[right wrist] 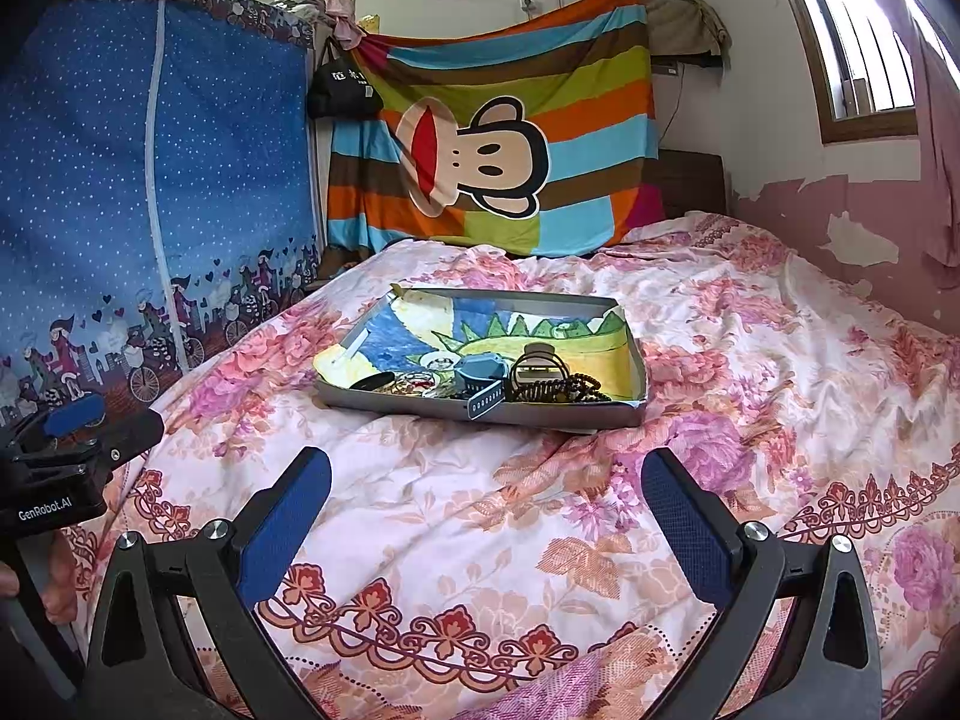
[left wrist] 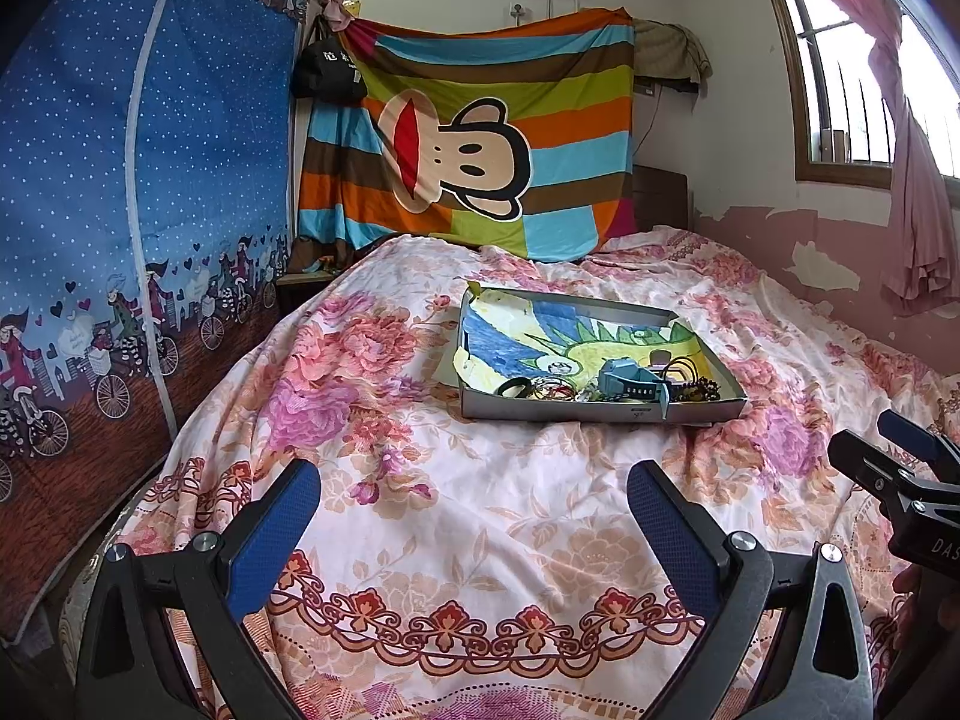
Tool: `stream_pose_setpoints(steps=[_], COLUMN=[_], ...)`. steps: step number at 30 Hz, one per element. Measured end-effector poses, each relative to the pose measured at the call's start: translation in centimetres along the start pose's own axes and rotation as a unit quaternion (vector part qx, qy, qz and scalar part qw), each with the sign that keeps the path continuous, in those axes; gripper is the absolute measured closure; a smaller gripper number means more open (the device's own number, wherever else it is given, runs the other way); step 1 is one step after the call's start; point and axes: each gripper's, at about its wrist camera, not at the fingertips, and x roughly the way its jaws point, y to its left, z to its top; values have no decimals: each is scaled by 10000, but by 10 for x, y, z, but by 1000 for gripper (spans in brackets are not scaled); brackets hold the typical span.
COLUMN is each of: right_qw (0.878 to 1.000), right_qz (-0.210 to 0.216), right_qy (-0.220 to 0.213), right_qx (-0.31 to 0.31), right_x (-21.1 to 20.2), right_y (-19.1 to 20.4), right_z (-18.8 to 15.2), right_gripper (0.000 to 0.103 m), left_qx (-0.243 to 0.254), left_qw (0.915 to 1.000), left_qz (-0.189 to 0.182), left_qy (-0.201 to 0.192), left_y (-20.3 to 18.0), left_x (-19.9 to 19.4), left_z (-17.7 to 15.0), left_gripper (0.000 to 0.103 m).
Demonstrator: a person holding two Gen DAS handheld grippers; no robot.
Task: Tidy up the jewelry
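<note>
A shallow grey tray (left wrist: pixel 600 411) (right wrist: pixel 480 411) lined with a coloured drawing lies on the flowered bedspread. Along its near side lies a heap of jewelry: a blue watch (left wrist: pixel 627 381) (right wrist: pixel 480 375), a black bangle (left wrist: pixel 515 387) (right wrist: pixel 372 381), thin red and gold bangles (left wrist: pixel 552 389) (right wrist: pixel 414 385), and dark bead strings (left wrist: pixel 699 390) (right wrist: pixel 570 389). My left gripper (left wrist: pixel 474 501) hovers open over the bedspread, well short of the tray. My right gripper (right wrist: pixel 486 489) is also open and empty, a similar distance before the tray; it shows at the right edge of the left wrist view (left wrist: pixel 894 450).
The flowered bedspread (left wrist: pixel 420 510) covers the whole bed. A blue fabric wardrobe (left wrist: pixel 120 210) stands along the left. A striped monkey blanket (left wrist: pixel 468 138) hangs at the head of the bed. A window with a pink curtain (left wrist: pixel 912 150) is on the right wall.
</note>
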Motion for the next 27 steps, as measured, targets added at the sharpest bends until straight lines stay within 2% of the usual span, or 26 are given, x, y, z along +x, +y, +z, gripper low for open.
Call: stream_pose_setpoints(steps=[27], right_qw=[10000], right_qz=[1], right_qy=[7], right_qx=[1], right_x=[0], right_y=[0], right_z=[1], right_gripper=[1], left_qx=[9], left_qw=[10000], left_qz=[-7], left_qy=[13], left_y=[-2], left_x=[0], left_z=[1], left_gripper=[0])
